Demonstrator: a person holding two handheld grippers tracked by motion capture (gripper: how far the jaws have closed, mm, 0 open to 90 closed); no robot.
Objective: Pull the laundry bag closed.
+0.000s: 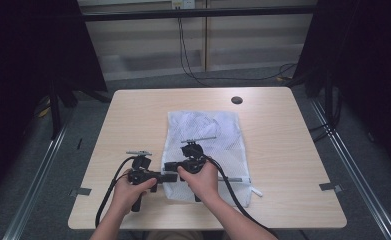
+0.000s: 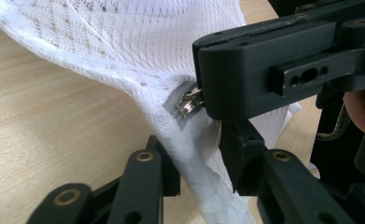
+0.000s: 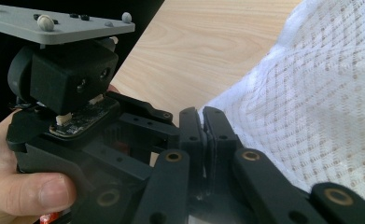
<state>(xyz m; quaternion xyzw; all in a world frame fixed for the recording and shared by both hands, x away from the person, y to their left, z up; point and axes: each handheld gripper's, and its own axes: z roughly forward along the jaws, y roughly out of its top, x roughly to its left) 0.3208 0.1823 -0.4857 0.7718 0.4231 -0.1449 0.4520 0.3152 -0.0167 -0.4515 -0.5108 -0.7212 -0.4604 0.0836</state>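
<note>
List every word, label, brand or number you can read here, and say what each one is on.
None can be read.
Mesh laundry bag: no print.
Metal zipper pull: no legible marking.
Circuit board on the left claw: any marks too small and blurred.
Wall socket: too small to read.

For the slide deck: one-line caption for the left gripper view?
Left gripper straddles white mesh bag's corner beside its zipper pull.
</note>
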